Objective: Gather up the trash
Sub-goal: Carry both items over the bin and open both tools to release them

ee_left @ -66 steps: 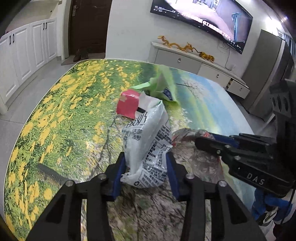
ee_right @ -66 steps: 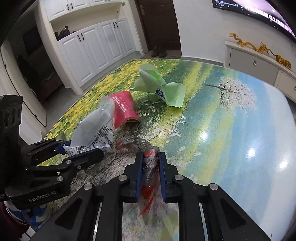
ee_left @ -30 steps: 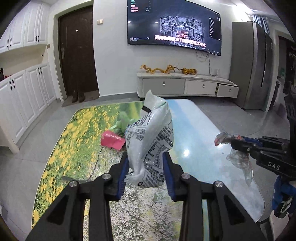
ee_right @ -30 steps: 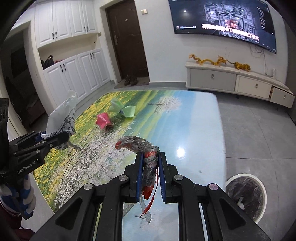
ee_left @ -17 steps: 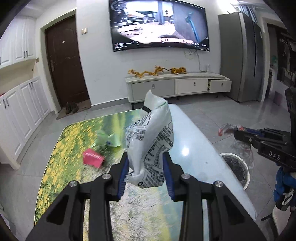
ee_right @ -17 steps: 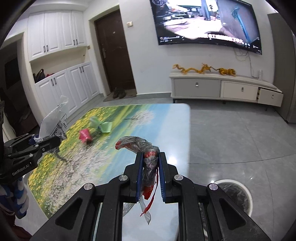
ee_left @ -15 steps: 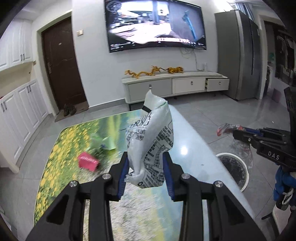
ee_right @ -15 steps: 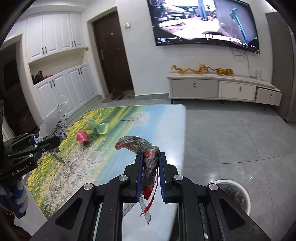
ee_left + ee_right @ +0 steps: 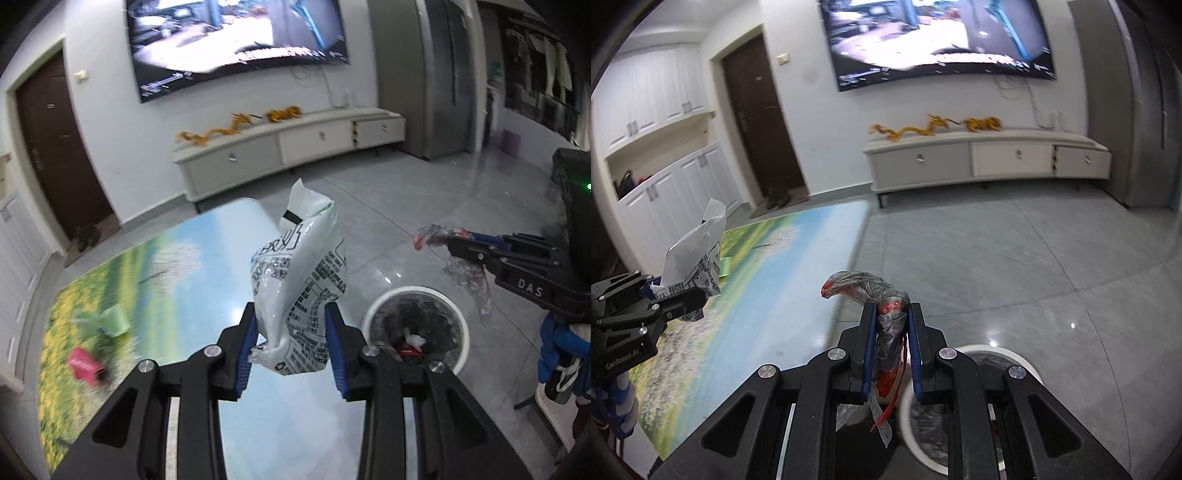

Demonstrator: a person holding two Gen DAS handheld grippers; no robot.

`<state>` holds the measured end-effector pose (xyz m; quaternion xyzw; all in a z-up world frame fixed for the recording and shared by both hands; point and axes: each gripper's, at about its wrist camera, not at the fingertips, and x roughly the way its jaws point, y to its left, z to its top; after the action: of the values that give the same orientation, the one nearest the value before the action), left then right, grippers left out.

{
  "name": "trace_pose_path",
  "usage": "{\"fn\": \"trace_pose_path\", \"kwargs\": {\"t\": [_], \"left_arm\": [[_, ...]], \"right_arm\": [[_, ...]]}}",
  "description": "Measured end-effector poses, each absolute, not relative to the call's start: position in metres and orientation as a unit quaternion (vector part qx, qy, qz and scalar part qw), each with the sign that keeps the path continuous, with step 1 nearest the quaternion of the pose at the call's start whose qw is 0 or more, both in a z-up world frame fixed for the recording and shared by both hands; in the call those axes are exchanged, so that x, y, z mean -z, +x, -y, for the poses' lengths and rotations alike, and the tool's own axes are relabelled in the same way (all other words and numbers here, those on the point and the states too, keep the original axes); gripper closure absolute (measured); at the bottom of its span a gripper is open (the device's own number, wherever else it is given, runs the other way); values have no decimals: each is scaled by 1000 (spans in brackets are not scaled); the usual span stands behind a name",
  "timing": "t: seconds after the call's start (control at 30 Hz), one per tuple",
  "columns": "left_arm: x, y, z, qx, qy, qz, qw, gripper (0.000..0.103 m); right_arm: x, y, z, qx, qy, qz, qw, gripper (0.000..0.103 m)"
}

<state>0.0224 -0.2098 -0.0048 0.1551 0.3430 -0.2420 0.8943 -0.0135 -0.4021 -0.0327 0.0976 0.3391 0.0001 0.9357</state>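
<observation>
While clamped between left claw (image 9: 291, 341) pads, white wrapper (image 9: 301, 291) upright.

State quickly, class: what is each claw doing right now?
Left claw: closed on the white printed bag.
Right claw: closed on the crumpled clear wrapper with red bits, near the white bin on the floor.
</observation>
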Motion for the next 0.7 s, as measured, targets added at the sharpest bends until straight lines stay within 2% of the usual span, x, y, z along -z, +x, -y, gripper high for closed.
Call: {"fn": "trace_pose_path", "kwargs": {"t": [0.33, 0.7], "left_arm": [[61, 47, 312, 330, 205, -404, 828, 69], [100, 57, 366, 375, 206, -458, 779, 66]], "right_arm": [[86, -2, 462, 65, 140, -388, 909, 85], [130, 6, 491, 108, 163, -430, 881, 82]]}}
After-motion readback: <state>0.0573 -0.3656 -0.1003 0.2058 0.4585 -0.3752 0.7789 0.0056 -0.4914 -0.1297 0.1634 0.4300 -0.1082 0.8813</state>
